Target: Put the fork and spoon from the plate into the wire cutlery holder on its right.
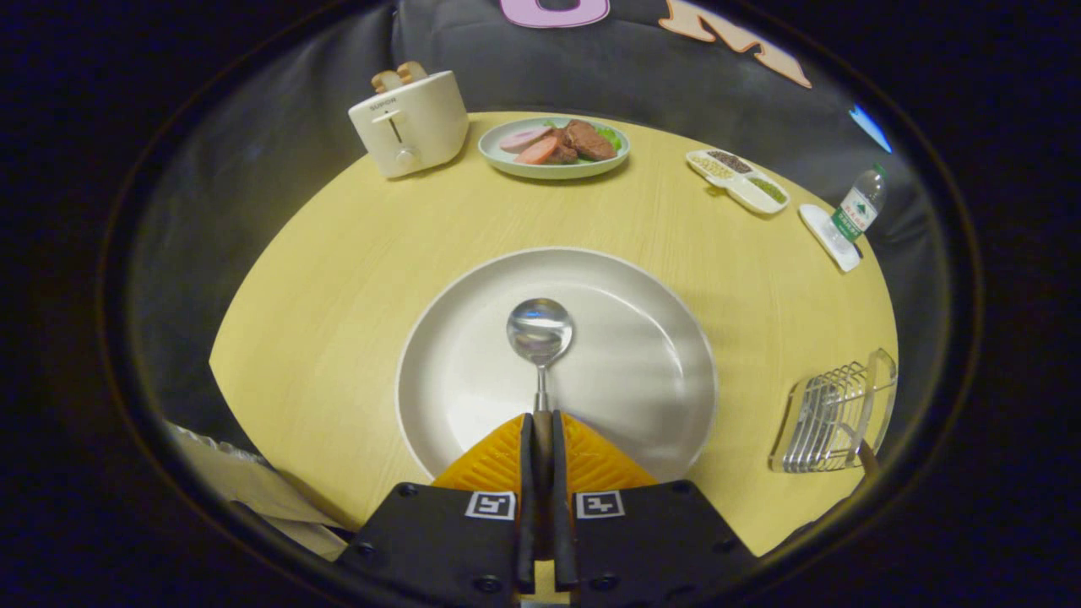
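The tool (542,422) grips a spoon (540,338) by its handle above a white plate (642,405); the wire cutlery holder (832,418) stands to the right on the worktop (338,279).

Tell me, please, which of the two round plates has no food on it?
The big white plate just ahead of the fingers: it holds just the spoon, whose handle the gripper is shut on. The small plate by the toaster carries meat.
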Motion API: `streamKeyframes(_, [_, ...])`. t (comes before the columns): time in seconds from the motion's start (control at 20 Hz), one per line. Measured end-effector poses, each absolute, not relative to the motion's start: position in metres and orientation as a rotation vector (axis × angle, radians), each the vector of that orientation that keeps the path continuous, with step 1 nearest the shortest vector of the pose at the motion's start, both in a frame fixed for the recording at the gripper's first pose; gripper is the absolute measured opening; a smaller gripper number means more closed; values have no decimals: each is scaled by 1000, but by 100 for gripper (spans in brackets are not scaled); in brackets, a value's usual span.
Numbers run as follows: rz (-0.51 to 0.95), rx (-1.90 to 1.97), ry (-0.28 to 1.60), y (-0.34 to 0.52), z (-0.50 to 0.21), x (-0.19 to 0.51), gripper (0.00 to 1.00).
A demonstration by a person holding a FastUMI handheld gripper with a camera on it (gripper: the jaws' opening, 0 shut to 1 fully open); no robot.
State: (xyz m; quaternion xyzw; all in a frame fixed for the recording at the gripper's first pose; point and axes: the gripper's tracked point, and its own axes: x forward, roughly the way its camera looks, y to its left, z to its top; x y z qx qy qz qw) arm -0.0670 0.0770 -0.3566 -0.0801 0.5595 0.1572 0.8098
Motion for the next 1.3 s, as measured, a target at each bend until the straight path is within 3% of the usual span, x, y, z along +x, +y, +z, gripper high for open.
streamKeyframes(0.4, [362,-217,1234,60,-347,-76,6])
streamKeyframes(1.3, [287,-146,1285,-42,-258,-66,5])
